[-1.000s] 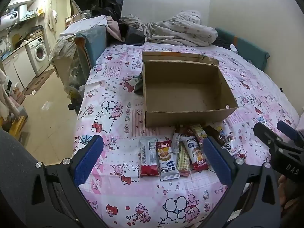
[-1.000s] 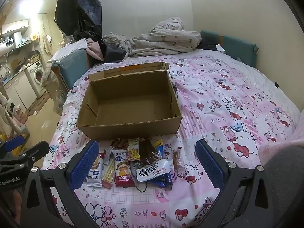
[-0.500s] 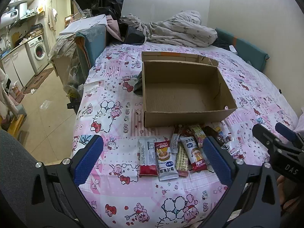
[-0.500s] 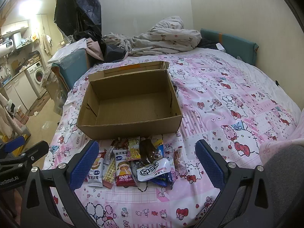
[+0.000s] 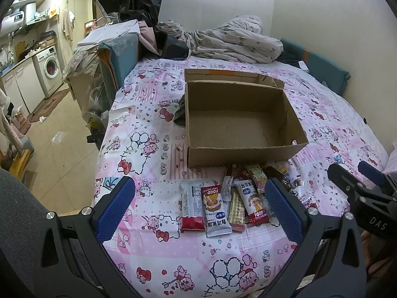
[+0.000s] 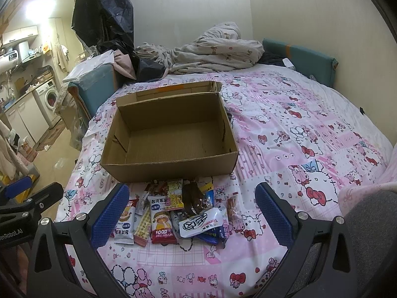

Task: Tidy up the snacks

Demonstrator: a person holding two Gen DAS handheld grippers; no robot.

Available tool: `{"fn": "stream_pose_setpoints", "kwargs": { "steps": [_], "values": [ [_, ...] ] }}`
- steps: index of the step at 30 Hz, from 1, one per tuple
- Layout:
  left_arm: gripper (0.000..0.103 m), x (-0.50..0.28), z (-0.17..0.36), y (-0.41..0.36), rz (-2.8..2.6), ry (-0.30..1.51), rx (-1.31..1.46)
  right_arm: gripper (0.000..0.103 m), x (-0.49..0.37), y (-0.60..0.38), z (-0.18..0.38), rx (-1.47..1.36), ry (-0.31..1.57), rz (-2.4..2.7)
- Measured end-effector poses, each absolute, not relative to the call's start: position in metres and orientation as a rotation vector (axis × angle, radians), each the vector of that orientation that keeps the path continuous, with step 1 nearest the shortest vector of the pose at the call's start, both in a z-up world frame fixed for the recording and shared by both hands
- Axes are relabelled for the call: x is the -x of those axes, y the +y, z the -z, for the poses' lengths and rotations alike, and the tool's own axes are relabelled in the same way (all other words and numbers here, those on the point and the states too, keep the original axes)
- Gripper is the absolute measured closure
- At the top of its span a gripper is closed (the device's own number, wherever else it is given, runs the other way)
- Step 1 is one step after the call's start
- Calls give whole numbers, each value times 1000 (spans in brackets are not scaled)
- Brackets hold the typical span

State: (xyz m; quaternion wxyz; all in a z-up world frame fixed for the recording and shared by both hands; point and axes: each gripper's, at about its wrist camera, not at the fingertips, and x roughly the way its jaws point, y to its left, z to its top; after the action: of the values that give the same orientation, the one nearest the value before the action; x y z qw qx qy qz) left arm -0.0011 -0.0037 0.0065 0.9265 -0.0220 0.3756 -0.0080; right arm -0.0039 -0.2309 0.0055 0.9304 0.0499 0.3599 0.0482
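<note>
An empty cardboard box (image 5: 238, 134) is being shown on a pink cartoon-print bedsheet (image 5: 148, 149), with snack packets (image 6: 173, 213) piled just in front of its near wall. The left gripper (image 5: 201, 208) and right gripper (image 6: 191, 213) are being held above the packets, jaws wide apart, nothing gripped.

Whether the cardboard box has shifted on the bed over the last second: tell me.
No. The cardboard box sits where it did against the bedsheet print, snacks still along its front wall.
</note>
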Motion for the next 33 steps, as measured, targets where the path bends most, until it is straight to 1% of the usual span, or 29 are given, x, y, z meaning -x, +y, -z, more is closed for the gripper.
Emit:
{"fn": "stream_pose_setpoints", "kwargs": {
  "steps": [33],
  "values": [
    [0, 1, -6, 1, 10, 765, 56, 0, 3, -229, -7, -104, 740, -102]
  ]
}}
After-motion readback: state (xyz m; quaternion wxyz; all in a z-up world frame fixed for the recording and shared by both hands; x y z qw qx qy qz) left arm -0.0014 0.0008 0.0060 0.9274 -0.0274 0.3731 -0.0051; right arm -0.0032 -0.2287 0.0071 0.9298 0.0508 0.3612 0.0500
